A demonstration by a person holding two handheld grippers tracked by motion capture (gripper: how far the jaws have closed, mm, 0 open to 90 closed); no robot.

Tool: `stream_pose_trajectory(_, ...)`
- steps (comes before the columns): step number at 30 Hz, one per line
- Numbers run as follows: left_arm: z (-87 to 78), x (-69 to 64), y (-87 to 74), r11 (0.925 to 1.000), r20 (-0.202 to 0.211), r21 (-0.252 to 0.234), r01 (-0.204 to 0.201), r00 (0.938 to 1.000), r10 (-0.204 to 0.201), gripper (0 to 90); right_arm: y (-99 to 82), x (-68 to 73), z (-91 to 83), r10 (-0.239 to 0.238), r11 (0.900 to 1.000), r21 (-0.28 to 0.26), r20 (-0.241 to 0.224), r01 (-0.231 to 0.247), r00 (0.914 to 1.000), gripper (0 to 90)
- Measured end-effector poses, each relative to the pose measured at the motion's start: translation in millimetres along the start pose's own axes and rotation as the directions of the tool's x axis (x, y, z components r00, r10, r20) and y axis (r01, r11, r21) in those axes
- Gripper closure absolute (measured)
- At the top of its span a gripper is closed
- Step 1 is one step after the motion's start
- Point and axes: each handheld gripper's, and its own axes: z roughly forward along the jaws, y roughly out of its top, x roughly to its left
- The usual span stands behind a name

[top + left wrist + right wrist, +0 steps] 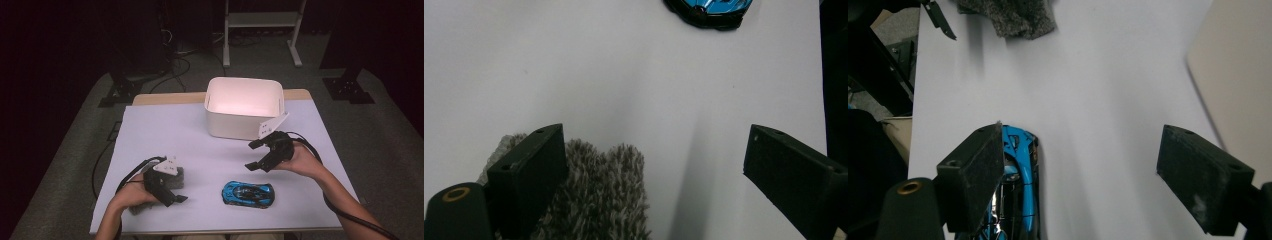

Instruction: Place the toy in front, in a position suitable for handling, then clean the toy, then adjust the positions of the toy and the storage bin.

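On the white table's (160, 130) near edge sits the blue toy car (248, 193), untouched, between both hands. The right gripper (256, 155) hangs above it, jaws spread wide, wrist angled inward. The left gripper (172, 196) rests released over the grey fuzzy cloth (599, 195).

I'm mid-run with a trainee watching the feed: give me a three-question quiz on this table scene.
1. True or false: the blue toy car lies inside the white bin.
2. Which thing lies under the left gripper? A) the grey fuzzy cloth B) the car C) the bin
3. How do the right gripper's jaws stand, and is anything clamped between them?

Key
1. False; it lies on the white table, in front of the bin.
2. A.
3. Wide open, with nothing clamped; in the right gripper view the car lies below, beside one jaw.
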Motion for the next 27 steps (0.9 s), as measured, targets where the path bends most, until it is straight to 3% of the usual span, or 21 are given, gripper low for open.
stream_pose_trajectory(13, -3.7, -0.9, 3.4, 0.9997, -0.008, -0.022, -0.01, 0.9999, 0.01, 9.4, 22.3, -9.2, -6.6, -0.008, 0.9999, -0.012, -0.007, 0.008, 0.9999, 17.8)
stream_pose_trajectory(27, -1.5, 0.1, 1.8, 0.9999, -0.009, -0.013, -0.008, 0.9999, 0.008, 9.3, 48.5, -20.8, -10.7, -0.04, 0.9992, -0.004, -0.005, 0.04, 0.9992, 17.8)
